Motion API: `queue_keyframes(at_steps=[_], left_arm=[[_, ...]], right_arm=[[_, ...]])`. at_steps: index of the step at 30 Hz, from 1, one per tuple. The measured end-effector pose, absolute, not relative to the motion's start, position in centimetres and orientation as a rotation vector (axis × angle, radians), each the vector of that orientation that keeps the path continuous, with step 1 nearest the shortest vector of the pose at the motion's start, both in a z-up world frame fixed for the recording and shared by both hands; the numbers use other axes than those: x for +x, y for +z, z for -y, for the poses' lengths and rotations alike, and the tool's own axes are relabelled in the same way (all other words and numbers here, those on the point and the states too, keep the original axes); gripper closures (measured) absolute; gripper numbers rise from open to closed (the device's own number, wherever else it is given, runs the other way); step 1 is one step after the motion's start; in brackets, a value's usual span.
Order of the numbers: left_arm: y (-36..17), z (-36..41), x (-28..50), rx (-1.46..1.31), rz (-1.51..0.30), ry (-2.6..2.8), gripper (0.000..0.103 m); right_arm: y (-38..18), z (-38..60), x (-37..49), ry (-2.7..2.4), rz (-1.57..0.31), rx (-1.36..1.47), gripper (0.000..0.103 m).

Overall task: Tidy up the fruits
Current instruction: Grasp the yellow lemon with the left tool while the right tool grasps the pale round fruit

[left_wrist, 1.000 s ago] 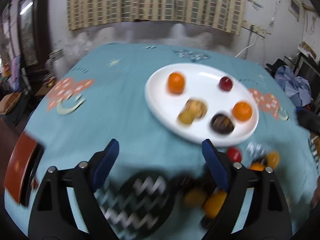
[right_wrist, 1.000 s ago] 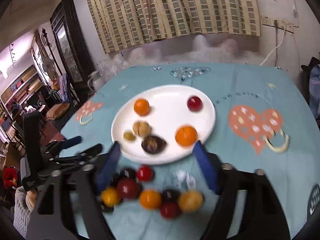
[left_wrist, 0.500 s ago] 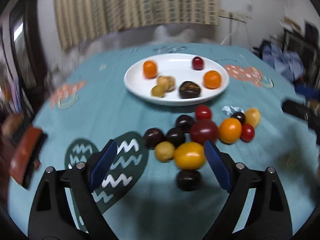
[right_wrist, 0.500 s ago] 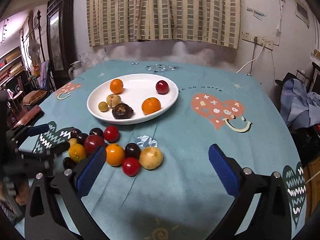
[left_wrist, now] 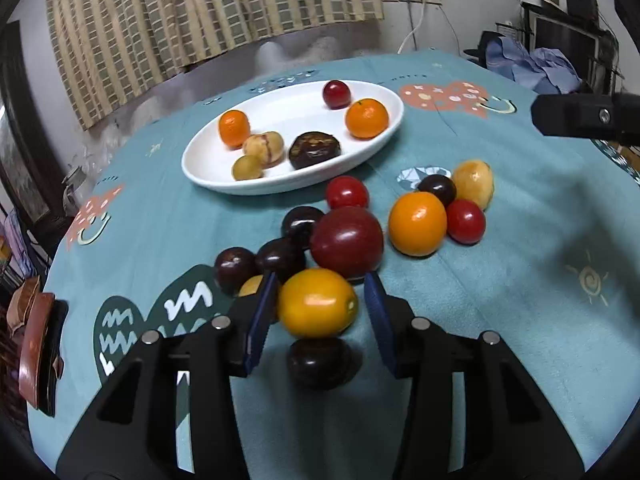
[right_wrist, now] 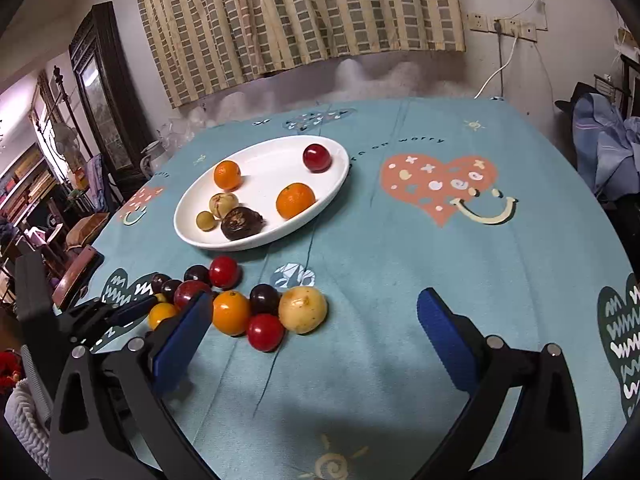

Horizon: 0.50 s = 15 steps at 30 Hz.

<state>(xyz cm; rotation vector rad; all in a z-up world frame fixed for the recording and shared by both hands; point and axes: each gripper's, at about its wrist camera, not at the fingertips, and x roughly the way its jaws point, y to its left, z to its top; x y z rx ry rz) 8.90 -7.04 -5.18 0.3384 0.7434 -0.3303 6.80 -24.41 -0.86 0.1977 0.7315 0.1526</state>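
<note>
A white oval plate holds two oranges, a red plum, a dark fruit and two pale small fruits. A pile of loose fruit lies on the teal cloth in front of it. My left gripper has its blue pads on either side of a yellow-orange fruit, with small gaps showing. A big red plum sits just beyond, a dark plum just under it. My right gripper is open wide and empty above the cloth, right of the pile.
Other loose fruit: an orange, red tomatoes, a pale yellow fruit, dark plums. A red-brown chair stands at the table's left edge. Blue clothes are heaped at the right.
My left gripper has moved forward and down onto the pile and narrowed around the yellow-orange fruit. My right gripper has shifted slightly, staying open.
</note>
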Motion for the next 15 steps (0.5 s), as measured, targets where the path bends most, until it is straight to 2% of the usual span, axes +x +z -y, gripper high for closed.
queue_keyframes(at_steps=[1,7,10,13,15], left_arm=[[-5.1,6.9,9.0,0.325,-0.747,-0.332,0.063],[-3.3,4.4,9.2,0.19,-0.754,-0.342,0.066],[-2.5,3.6,9.3,0.145,-0.741,-0.357,0.075],[-2.2,3.3,9.4,0.132,-0.734,-0.359,0.075],[-2.1,3.2,9.4,0.129,-0.734,-0.357,0.075]], right_arm=[[-0.9,24.3,6.8,0.156,-0.735,0.19,0.001],[-2.8,24.1,8.1,0.199,-0.803,0.196,0.004],[-4.0,24.9,9.5,0.268,-0.855,0.313,0.023],[-4.9,25.1,10.5,0.286,-0.887,0.387,0.025],[-5.2,24.7,10.9,0.286,-0.894,0.375,0.037]])
